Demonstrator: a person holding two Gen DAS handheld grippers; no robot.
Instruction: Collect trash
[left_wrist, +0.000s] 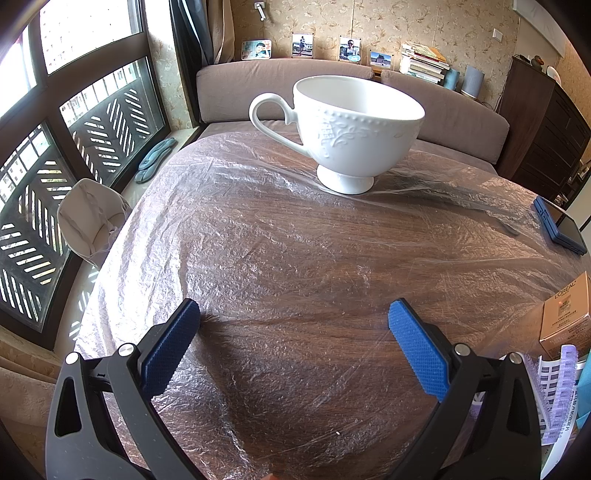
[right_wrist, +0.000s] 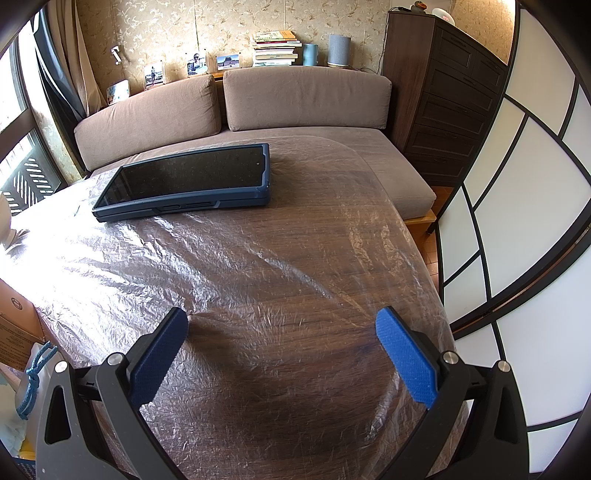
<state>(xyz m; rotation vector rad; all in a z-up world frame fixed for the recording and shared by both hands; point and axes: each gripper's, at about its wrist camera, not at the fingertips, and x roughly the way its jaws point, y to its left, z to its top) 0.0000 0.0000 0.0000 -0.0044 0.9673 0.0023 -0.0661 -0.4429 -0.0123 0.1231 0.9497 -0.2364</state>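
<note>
My left gripper is open and empty, low over a wooden table covered in clear plastic film. A white footed cup stands ahead of it near the far edge. At the right edge lie a tan L'Oreal box and printed paper packaging. My right gripper is open and empty over the same film-covered table. At its left edge I see a cardboard box and a bag with a blue cord.
A dark tablet in a blue case lies at the far side of the table, also showing in the left wrist view. A brown sofa runs behind the table. A chair and window are left; a dark dresser is right.
</note>
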